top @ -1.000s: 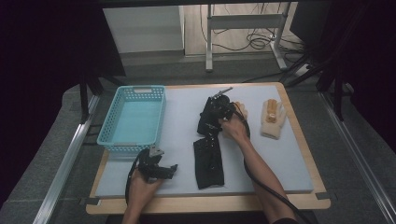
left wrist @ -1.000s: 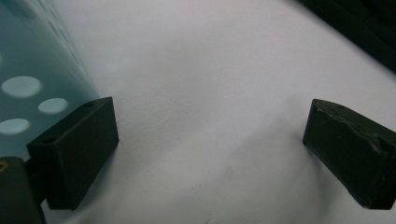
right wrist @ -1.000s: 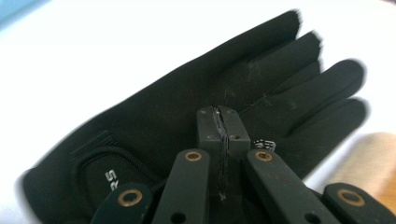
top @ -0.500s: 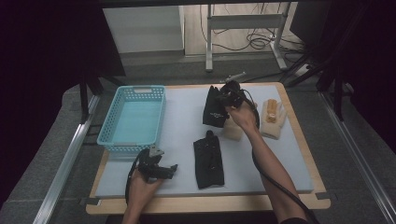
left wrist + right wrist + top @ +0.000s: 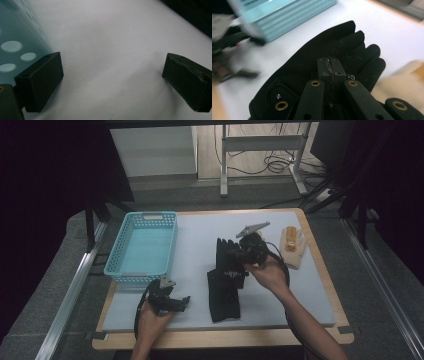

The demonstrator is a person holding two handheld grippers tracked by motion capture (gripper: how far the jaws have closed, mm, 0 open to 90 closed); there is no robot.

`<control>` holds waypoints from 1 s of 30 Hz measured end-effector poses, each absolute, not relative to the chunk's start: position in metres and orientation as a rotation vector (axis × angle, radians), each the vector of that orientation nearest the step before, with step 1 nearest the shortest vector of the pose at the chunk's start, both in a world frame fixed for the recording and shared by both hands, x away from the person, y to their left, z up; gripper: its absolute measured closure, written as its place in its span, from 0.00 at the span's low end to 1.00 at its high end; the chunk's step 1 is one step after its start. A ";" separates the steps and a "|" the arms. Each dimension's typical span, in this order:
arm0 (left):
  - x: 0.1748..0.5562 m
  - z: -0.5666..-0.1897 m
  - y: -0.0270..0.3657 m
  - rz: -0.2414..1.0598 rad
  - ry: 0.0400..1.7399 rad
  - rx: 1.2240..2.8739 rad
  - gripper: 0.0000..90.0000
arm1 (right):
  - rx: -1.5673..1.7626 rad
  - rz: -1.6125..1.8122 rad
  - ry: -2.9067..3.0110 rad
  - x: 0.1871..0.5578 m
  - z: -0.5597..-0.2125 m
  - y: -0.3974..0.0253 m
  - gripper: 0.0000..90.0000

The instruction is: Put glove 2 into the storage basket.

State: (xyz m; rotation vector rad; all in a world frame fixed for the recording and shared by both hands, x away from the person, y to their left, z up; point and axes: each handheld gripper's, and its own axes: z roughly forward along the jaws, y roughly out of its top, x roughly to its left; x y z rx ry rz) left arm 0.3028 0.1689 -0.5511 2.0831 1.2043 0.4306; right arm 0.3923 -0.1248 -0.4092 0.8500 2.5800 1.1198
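Nearest the table's front edge, just off the near corner of the blue basket [image 5: 142, 247], the left gripper [image 5: 172, 302] rests on the mat with its jaws spread wide and nothing between them. To the basket's right lies one black glove [image 5: 223, 295]. Just beyond it, the right gripper [image 5: 239, 254], jaws pressed together, pinches a second black glove [image 5: 324, 67]. Farther right sits a tan glove [image 5: 292, 245].

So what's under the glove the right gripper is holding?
The held glove overlaps the top of a second black glove lying flat on the table. The overlapped part of that glove is hidden. The right gripper is shut on the held glove.
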 end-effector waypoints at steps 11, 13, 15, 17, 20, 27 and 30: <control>0.303 -0.551 0.169 0.431 1.204 2.084 0.04 | 0.772 0.989 2.659 0.353 -0.480 -0.101 0.98; 0.303 -0.551 0.169 0.432 1.205 2.084 0.04 | 0.757 0.999 2.673 0.352 -0.490 -0.100 0.97; 0.303 -0.551 0.169 0.430 1.207 2.082 0.04 | 0.734 0.968 2.692 0.352 -0.499 -0.097 0.96; 0.303 -0.551 0.169 0.431 1.207 2.082 0.04 | 0.722 0.969 2.689 0.351 -0.503 -0.097 0.86; 0.303 -0.551 0.169 0.432 1.204 2.084 0.04 | 0.712 0.993 2.660 0.351 -0.493 -0.103 0.69; 0.301 -0.550 0.170 0.436 1.206 2.082 0.05 | 0.783 1.023 2.618 0.353 -0.483 -0.150 0.83; 0.294 -0.548 0.173 0.464 1.211 2.087 0.04 | 0.791 1.049 2.644 0.346 -0.494 -0.168 0.98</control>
